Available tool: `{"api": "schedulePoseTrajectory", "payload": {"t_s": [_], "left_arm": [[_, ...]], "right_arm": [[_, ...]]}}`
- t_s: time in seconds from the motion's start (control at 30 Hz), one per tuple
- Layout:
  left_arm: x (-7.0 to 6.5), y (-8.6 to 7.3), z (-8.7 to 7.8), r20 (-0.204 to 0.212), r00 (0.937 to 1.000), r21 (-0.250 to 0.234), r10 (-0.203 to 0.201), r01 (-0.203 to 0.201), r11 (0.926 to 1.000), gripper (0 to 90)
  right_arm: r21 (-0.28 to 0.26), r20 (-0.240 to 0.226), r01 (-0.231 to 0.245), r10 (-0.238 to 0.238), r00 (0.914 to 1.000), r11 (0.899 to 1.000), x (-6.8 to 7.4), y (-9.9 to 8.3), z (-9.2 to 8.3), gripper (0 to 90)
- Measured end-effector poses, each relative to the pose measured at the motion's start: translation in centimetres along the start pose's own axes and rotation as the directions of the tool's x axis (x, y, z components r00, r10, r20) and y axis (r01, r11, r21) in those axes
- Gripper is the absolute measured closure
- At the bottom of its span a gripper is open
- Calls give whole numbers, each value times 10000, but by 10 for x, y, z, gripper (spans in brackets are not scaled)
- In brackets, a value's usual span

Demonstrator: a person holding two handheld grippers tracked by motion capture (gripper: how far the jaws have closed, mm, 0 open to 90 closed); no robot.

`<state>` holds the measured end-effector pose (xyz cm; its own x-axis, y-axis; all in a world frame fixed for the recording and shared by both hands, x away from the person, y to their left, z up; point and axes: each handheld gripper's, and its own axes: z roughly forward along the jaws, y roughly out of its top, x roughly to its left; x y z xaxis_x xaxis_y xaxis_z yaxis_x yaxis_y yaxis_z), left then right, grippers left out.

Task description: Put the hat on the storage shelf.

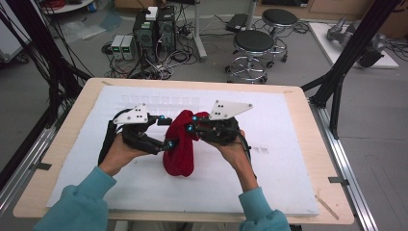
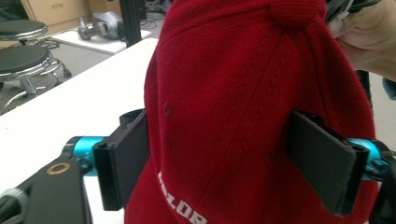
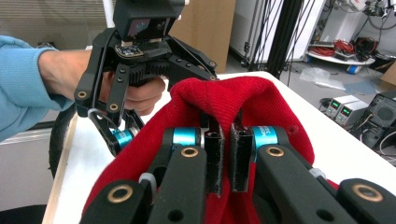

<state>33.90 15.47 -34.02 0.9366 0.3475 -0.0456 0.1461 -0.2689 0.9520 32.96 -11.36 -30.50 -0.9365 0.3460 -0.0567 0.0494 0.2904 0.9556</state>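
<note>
Red knitted-fabric cap [image 1: 180, 144] with white lettering sits between the two grippers, held up off the white foam board [image 1: 288, 144] over the middle of the light wooden table [image 1: 77, 106].

Left gripper [image 1: 166, 132]: in the high view it comes in from the cap's left side, one jaw at the cap's far edge, the other at its near left flank. In the left gripper view the cap body [image 2: 243, 116] fills the gap between the two black pads; left pad [image 2: 133, 154] sits against the fabric, right pad [image 2: 322, 158] is at the fabric's edge too. Jaws stand wide, spanning the cap's crown. Can't tell whether the pads actually press it or just bracket it. The cap's top button is up and to the right of this gripper, next to the person's other hand [image 2: 369, 37].

Right gripper [image 1: 192, 122]: clamped tight on a fold of the cap's fabric. In the right gripper view [image 3: 227, 158] the two jaws are almost together with a ridge of red fabric [image 3: 224, 100] pinched between them, rising just beyond the tips. The rest of the cap drapes down on both sides of this gripper's fingers. The left gripper [image 3: 135, 70] faces it from just beyond the cap, up and left, with the person's blue sleeve [image 3: 18, 88] behind.

Black round stools [image 1: 255, 43] stand on the floor well beyond the table.
</note>
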Motion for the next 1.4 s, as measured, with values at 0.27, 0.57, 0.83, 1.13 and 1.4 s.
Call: {"api": "schedulePoseTrajectory", "payload": {"t_s": [0.27,0.57,0.83,1.13,1.4], "left_arm": [[-1,0,2,251,9989,-56,407,-406,9992,473],[-4,-1,-1,-162,9973,52,712,-711,9975,780],[-6,-1,-3,-161,9973,152,711,-708,9974,827],[-7,0,-7,-550,9960,189,710,-700,9974,833],[-6,-2,-15,-991,9945,236,345,-324,9992,833]], "right_arm": [[-30,92,-4,5,10000,10000,0,0,3,872],[40,360,-69,67,9993,10000,0,0,4,871],[95,422,-8,4,9991,10000,0,0,5,870],[137,1275,-207,187,9917,9997,1,0,3,513],[-235,2112,-585,622,9755,9980,2,0,-5,155]]}}
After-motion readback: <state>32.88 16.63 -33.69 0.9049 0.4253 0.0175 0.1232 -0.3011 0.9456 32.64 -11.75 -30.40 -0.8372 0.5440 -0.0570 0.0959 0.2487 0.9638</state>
